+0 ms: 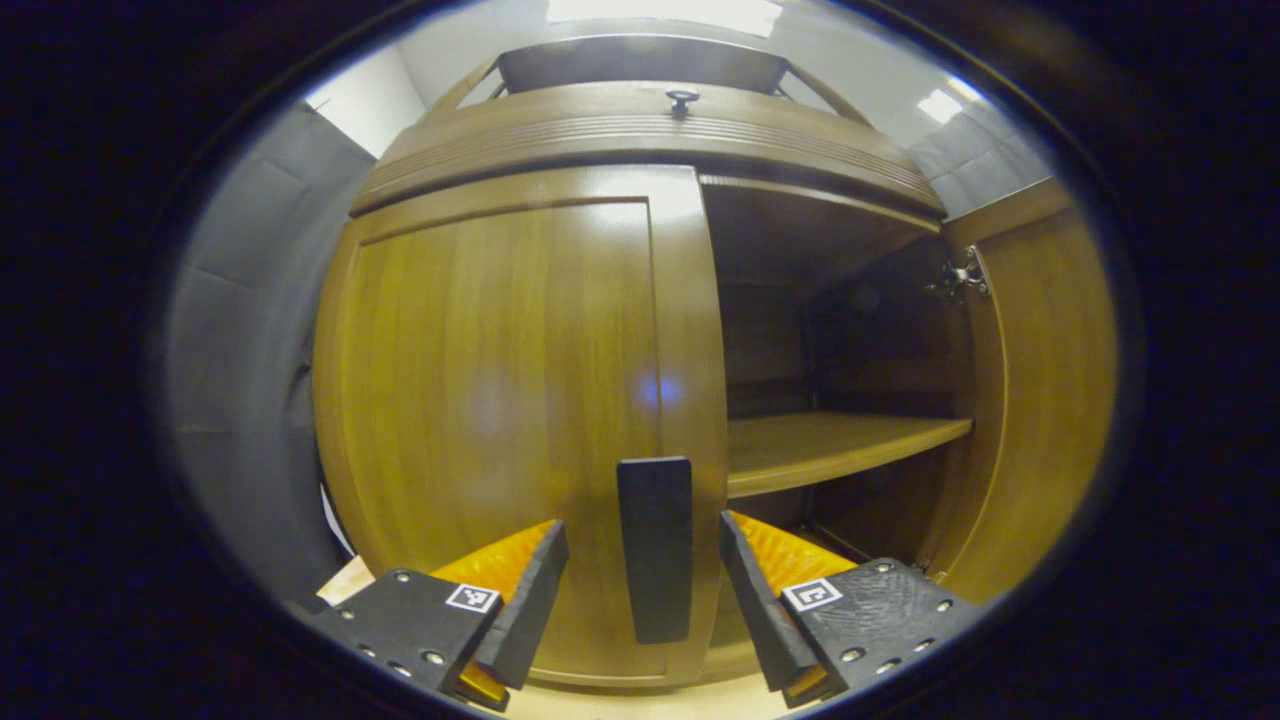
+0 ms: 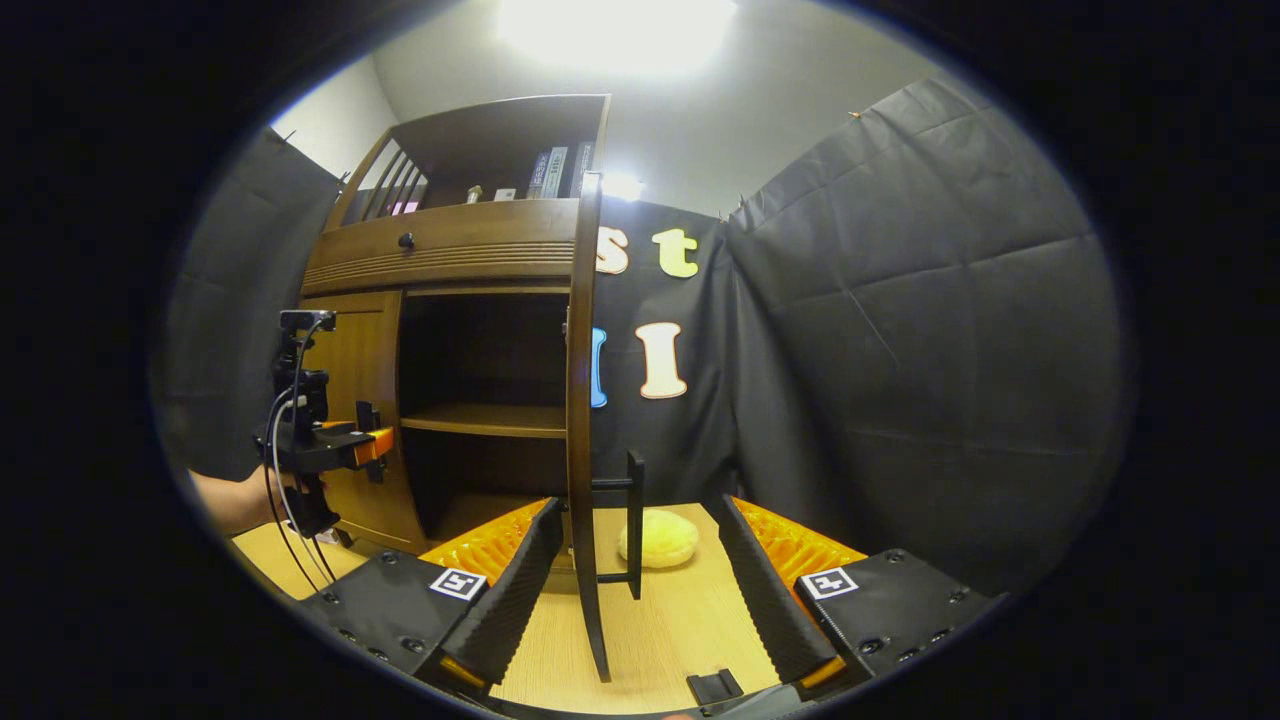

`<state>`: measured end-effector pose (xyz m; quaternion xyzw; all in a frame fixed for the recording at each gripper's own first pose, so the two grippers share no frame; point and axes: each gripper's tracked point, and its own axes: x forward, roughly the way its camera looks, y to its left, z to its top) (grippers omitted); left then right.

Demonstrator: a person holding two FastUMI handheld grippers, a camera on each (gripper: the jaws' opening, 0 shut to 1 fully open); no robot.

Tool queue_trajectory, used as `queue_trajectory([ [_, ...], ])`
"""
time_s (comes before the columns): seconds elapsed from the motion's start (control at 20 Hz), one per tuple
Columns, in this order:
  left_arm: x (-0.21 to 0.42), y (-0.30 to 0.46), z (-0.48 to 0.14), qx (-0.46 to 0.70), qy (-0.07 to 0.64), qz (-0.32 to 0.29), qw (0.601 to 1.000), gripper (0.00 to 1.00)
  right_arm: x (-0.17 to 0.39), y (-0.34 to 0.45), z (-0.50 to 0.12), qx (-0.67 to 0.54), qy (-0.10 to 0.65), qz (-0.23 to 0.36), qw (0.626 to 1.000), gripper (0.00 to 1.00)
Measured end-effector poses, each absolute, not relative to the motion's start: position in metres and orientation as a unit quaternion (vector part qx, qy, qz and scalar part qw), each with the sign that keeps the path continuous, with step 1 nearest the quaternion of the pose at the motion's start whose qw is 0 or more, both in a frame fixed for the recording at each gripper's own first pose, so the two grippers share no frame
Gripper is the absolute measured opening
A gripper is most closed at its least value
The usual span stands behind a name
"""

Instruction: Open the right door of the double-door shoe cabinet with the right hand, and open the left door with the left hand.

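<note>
The shoe cabinet (image 1: 640, 130) stood with its right door (image 2: 580, 400) swung wide and its left door (image 1: 500, 400) closed; the open compartment held one bare shelf (image 1: 830, 445). The left gripper (image 1: 642, 575) had jaws wide around the left door's black handle (image 1: 655, 548) at six o'clock, not touching. The right gripper (image 2: 635, 575) gaped around the right door's handle (image 2: 633, 525). A yellow puff (image 2: 658, 538) lay just beyond.

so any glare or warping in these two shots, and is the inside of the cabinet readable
Left gripper view: soft bluish glare on the closed left door, whose straight edges bow outward; the shelf is lit, the space behind it dark. Right gripper view: the ceiling light is blown out, and the compartments beside the open right door sit in deep shadow.
</note>
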<state>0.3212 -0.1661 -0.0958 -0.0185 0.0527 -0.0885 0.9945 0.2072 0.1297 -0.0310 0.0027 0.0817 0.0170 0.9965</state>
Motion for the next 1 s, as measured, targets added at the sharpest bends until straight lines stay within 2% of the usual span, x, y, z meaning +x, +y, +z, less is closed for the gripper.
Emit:
queue_trajectory([
  [0.05,0.324,-0.17,-0.098,-0.019,0.054,-0.092,0.994,0.8,0.208,0.13,-0.031,0.001,0.082,0.017,0.997,0.96],
  [0.3,0.324,-0.169,-0.098,-0.028,0.05,-0.093,0.994,0.29,0.209,0.132,-0.031,0.001,0.082,0.018,0.996,0.98],
  [0.35,0.323,-0.17,-0.1,-0.039,0.056,-0.096,0.993,0.28,0.208,0.133,-0.031,0.003,0.083,0.02,0.996,0.96],
  [0.45,0.322,-0.173,-0.1,-0.052,0.071,-0.108,0.99,0.25,0.208,0.135,-0.033,0.001,0.085,0.023,0.996,0.98],
  [0.6,0.315,-0.168,-0.099,-0.045,0.08,-0.113,0.989,0.27,0.209,0.14,-0.029,0.004,0.083,0.027,0.996,0.98],
  [0.7,0.307,-0.167,-0.1,-0.044,0.081,-0.114,0.989,0.17,0.207,0.145,-0.025,0.006,0.077,0.033,0.996,0.96],
  [1.0,0.277,-0.157,-0.095,-0.047,0.086,-0.122,0.988,0.17,0.198,0.157,-0.025,0.005,0.075,0.05,0.996,0.98],
])
